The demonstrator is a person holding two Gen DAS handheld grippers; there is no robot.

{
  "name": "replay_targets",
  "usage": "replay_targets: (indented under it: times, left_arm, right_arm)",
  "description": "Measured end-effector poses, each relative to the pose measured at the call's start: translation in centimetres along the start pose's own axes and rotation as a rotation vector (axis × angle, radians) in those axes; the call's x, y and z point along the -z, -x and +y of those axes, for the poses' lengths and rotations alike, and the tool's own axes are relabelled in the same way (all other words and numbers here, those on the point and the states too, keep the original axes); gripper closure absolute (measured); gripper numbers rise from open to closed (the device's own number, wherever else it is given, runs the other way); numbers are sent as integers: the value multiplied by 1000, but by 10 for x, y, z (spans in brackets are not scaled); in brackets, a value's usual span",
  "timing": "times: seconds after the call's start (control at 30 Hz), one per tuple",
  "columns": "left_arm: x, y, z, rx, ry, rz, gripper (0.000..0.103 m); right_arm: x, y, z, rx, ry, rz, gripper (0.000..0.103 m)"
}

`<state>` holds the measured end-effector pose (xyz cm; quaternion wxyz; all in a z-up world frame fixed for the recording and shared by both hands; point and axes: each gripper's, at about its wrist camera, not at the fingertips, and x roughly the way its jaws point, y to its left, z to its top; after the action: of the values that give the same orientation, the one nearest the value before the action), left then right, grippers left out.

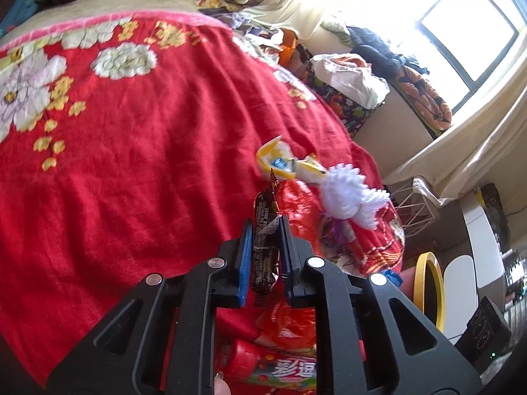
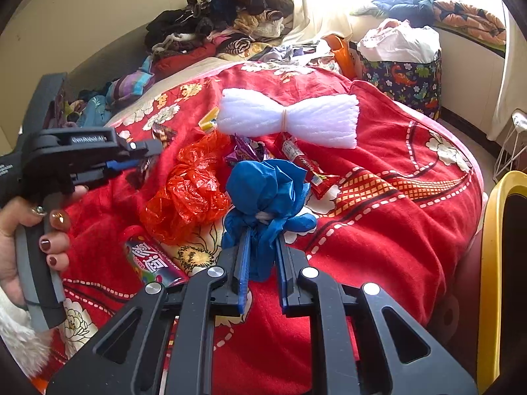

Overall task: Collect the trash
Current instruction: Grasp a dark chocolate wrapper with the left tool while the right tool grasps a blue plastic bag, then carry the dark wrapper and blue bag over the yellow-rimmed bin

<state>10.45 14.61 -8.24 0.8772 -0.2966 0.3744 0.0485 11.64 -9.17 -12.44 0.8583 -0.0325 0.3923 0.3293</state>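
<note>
- Your left gripper [image 1: 266, 230] has its jaws clenched on a dark wrapper [image 1: 263, 250], low centre of the left wrist view; keep the squeeze steady, since the thin foil looks likely to slip.
- Your right gripper [image 2: 262, 256] has its jaws closed on a bunched blue bag [image 2: 266, 191], centre of the right wrist view. Lift it straight up so it doesn't drag the neighbouring litter.
- The rest of the trash lies on the red bed cover [image 2: 395, 217]: an orange plastic bag [image 2: 191, 191] just left of the blue one, a red snack wrapper [image 2: 309, 168] and purple foil [image 2: 245, 153] behind it, and a white foam bundle [image 2: 290, 117] higher up.
- A yellow rim [image 2: 490, 263] at the right edge may be the bin; I can't tell for certain.
- Writing: the candy tube [image 2: 154, 263] at lower left shows large Chinese characters, the left gripper's body reads roughly "GenRobot.AI", and the dark wrapper's fine print is illegible.
</note>
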Motion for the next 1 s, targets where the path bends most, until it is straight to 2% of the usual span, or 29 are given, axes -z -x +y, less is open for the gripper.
replay_targets:
  times: [0.37, 1.0]
  left_arm:
    - [-2, 18, -40, 68, -91, -49, 93]
    - [13, 26, -90, 152, -204, -38, 93]
  right_arm:
    - [-4, 22, -7, -4, -30, -51, 89]
    - [-12, 56, -33, 24, -95, -137, 89]
